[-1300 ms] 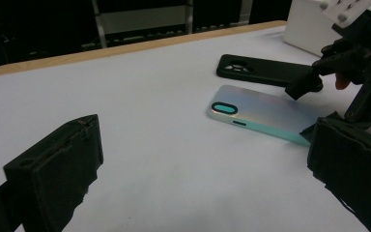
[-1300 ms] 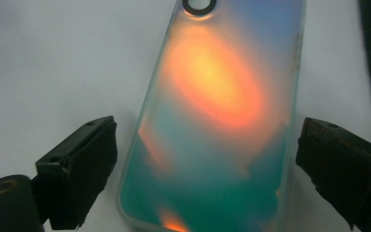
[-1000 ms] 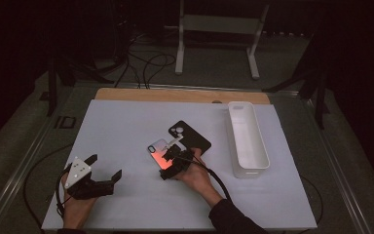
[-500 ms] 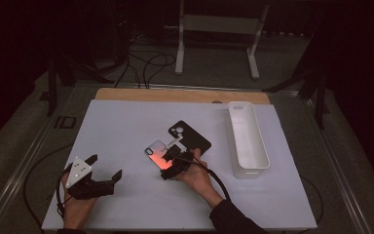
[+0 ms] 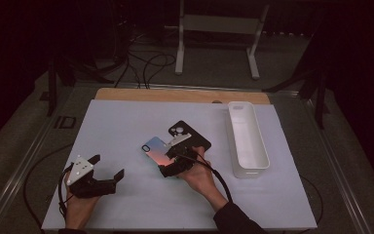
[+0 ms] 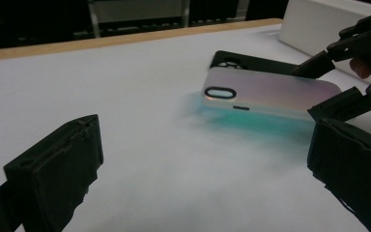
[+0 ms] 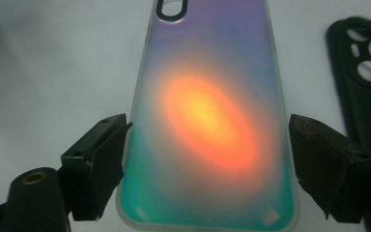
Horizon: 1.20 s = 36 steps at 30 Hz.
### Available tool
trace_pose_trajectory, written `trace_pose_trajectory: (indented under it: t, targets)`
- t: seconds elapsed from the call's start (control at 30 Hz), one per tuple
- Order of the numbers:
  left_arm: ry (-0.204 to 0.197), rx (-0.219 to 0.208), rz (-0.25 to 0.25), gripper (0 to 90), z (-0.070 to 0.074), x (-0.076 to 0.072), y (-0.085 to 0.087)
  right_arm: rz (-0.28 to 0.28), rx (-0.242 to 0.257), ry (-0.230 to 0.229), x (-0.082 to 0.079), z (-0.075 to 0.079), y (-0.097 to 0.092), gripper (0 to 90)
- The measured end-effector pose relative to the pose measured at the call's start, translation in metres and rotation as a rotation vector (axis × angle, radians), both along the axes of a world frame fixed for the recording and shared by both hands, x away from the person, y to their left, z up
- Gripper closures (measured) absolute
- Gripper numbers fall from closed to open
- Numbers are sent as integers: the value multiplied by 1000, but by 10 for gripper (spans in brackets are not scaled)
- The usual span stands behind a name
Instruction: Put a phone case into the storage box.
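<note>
An iridescent phone case (image 5: 154, 149) lies back up in the middle of the white table. My right gripper (image 5: 171, 159) is at its near end, and the jaws touch both long edges of the case (image 7: 207, 72), shut on it. In the left gripper view the case (image 6: 270, 92) looks slightly raised, with a teal glow beneath it, and the right gripper (image 6: 324, 87) is at its right end. A black phone case (image 5: 193, 139) (image 7: 367, 96) lies just beyond, to the right. My left gripper (image 5: 108, 165) (image 6: 205, 130) stands open near the front left, with nothing between its jaws.
A long white tray (image 5: 233, 141) stands at the right side of the table and shows as a white block (image 6: 319, 19) in the left gripper view. A wooden strip (image 5: 175, 95) runs along the table's far edge. Cables trail from both grippers.
The bright red glow on the iridescent case has dulled to orange, so its tilt has shifted a little in the right gripper. The left gripper has hardly moved.
</note>
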<state>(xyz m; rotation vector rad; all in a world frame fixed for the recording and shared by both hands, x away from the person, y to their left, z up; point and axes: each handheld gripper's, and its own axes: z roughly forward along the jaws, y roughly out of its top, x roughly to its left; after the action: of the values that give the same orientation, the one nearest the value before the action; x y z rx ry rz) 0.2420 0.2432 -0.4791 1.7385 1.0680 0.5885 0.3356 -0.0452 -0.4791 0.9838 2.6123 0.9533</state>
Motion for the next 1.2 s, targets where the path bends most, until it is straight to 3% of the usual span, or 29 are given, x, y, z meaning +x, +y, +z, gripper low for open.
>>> trace_pose_trajectory:
  t: [0.17,0.47,0.6,0.8,0.97,1.2]
  targets:
    - [35,-44,-11,0,2,3,-3,-1,51,-22,-5,11,-6,168]
    - [81,-66,-47,0,9,12,-13,28,109,-81,-17,30,-14,168]
    - [113,-55,-67,0,12,16,-19,28,128,-108,-20,38,-21,168]
    - [118,-76,-102,0,23,22,-30,27,170,-146,-24,47,-29,168]
    - [107,-70,-142,4,35,30,-43,36,185,-201,-32,52,-30,168]
    - [107,-108,-195,19,44,38,-60,50,208,-245,-38,55,-30,168]
